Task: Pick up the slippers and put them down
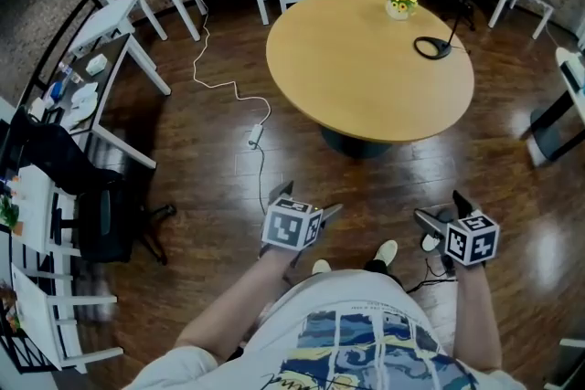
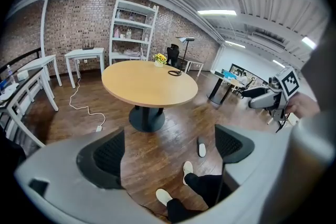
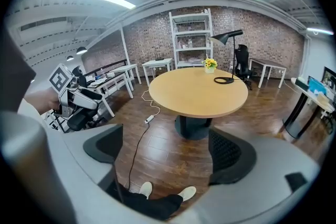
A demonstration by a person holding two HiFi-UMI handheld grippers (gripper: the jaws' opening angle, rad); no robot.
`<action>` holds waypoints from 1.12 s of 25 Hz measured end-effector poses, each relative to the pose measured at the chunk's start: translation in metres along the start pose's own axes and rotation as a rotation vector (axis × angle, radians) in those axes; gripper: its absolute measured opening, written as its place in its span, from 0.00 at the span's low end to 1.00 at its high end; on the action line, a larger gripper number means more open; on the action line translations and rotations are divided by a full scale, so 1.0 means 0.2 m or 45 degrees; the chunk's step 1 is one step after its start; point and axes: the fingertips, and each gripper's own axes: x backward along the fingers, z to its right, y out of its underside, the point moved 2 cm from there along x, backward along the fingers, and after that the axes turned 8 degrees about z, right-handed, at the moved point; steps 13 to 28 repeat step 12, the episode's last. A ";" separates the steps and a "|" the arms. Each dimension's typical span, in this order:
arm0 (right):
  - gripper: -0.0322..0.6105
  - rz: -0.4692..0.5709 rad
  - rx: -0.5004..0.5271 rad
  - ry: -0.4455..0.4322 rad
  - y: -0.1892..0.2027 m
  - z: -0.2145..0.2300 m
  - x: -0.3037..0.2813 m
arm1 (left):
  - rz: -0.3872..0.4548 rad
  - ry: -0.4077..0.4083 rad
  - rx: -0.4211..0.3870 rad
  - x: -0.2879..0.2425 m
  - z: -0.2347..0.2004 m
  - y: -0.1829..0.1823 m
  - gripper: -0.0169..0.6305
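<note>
Left gripper view shows one loose slipper (image 2: 201, 148), dark with a white end, lying flat on the dark wooden plank floor (image 2: 152, 147). It lies close by the right-hand pad of the left claw (image 2: 169, 149) and near the person's feet. In the head view this slipper is only a pale patch low beside the right claw (image 1: 445, 212), mostly covered by it, so its shape is hard to make out there. I can count that one loose slipper. The two pieces of white footwear (image 2: 187, 169) on the person's feet may or may not be slippers; the legs above them are cut off by the claw bodies. Both claws are held above the floor with their jaws spread wide, and only bare floor lies between the pads of each. Farther off stands one round light-wood tabletop (image 1: 366, 78) on a dark pedestal. It carries one small pot of yellow flowers (image 1: 398, 0) and one black desk lamp (image 1: 431, 47). One white cable (image 1: 228, 87) trails across the floor to its left.
</note>
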 end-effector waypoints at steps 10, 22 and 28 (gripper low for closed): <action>0.87 0.008 0.013 -0.002 0.00 -0.02 0.01 | 0.007 -0.002 -0.006 0.03 0.01 0.01 0.85; 0.87 0.010 0.017 -0.005 0.01 -0.02 0.01 | 0.003 -0.003 -0.007 0.02 0.02 0.03 0.85; 0.87 0.010 0.017 -0.005 0.01 -0.02 0.01 | 0.003 -0.003 -0.007 0.02 0.02 0.03 0.85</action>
